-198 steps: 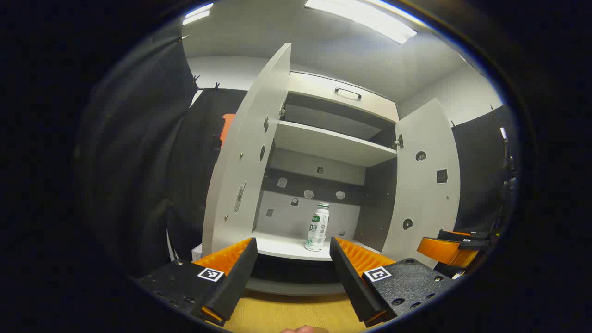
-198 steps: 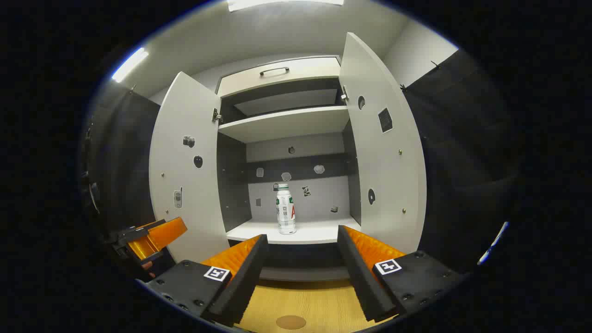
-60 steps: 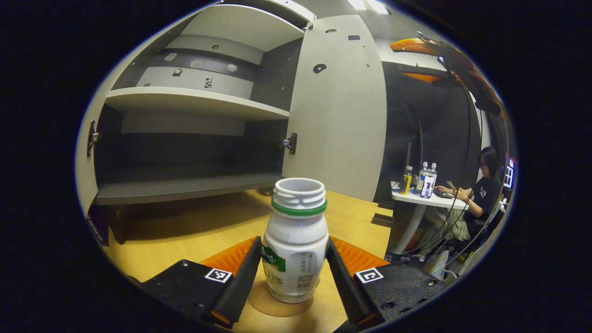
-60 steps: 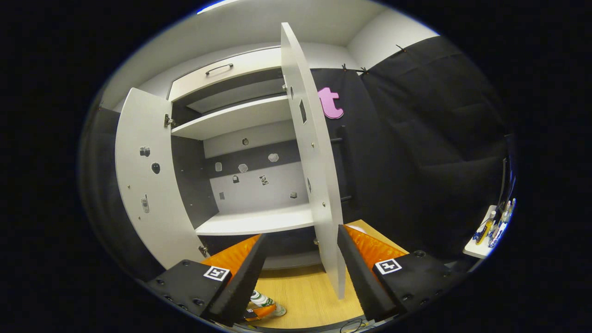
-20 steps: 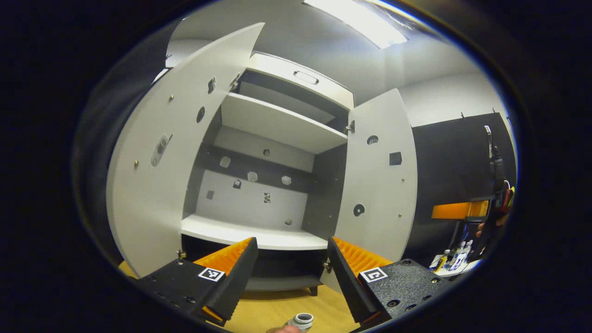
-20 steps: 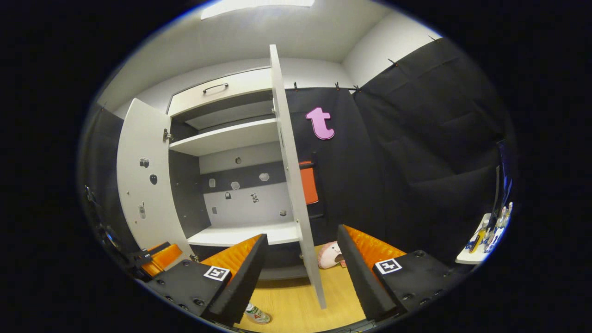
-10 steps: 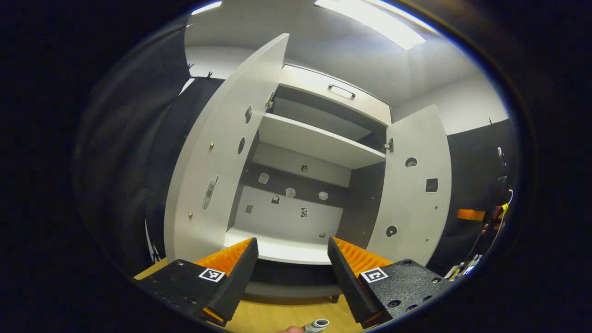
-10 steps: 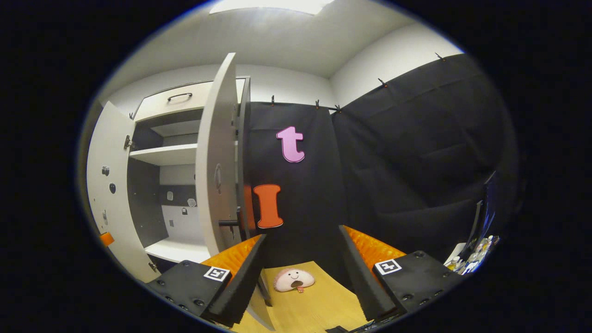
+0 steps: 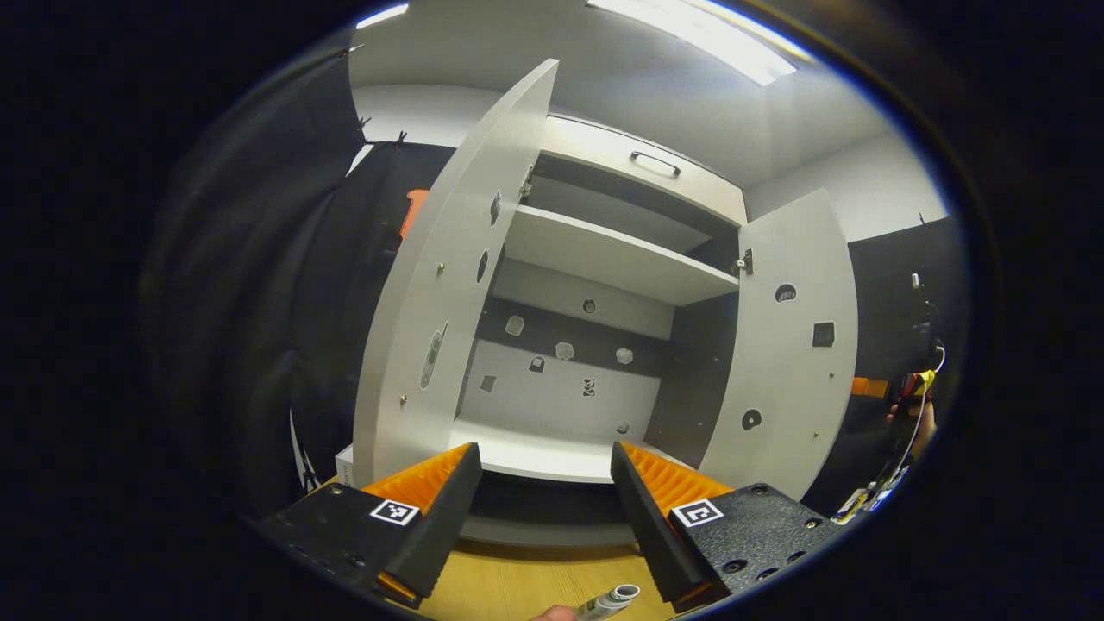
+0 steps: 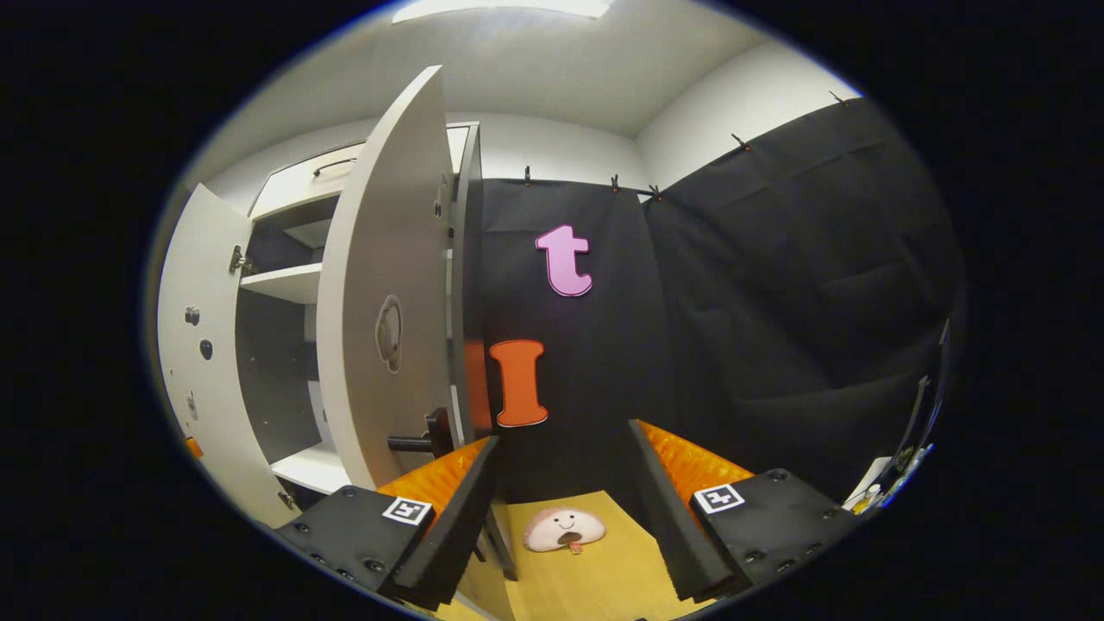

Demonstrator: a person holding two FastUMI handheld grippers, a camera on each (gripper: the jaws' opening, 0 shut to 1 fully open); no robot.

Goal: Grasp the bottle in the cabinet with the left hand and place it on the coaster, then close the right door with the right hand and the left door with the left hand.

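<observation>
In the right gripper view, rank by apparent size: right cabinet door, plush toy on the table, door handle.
Largest to smallest:
1. right cabinet door
2. plush toy
3. door handle, though it looks close to the toy in size, so that order is unsure.

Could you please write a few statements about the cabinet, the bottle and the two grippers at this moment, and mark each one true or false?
1. The bottle stands on the cabinet's lower shelf. False: that shelf is bare, and the bottle's open neck shows at the bottom edge of the left gripper view, over the wooden table.
2. Both cabinet doors are open. True: the left door and the right door both stand swung out.
3. The right gripper is shut on the right door's handle. False: its jaws stand apart, and the handle lies to their left.
4. The left gripper is open and holds nothing. True.
</observation>
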